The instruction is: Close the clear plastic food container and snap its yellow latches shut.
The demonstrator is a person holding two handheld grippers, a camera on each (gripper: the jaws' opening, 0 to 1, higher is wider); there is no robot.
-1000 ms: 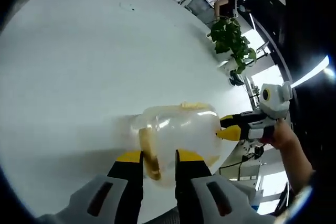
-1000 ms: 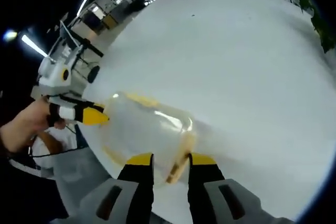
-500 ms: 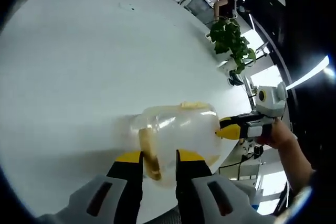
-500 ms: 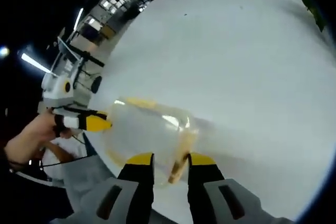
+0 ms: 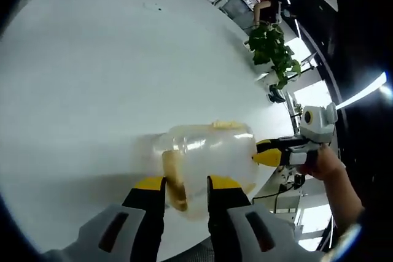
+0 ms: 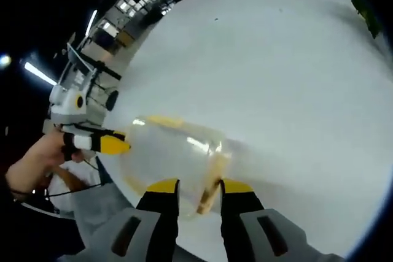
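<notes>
Lid down on clear container; yellow latch between left gripper jaws, another between right gripper jaws — both part-open, snapping seemingly unfinished.

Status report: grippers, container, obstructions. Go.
Left gripper and right gripper each straddle a yellow latch at opposite ends of the container. Lid on. White table; nothing in the way.

Each camera rode close behind its own claw, looking down and forward across the white worktop from opposite ends of the clear container, which lay very near both lenses. Both views shared that container, and each, apparently, caught the opposite claw beyond it.
</notes>
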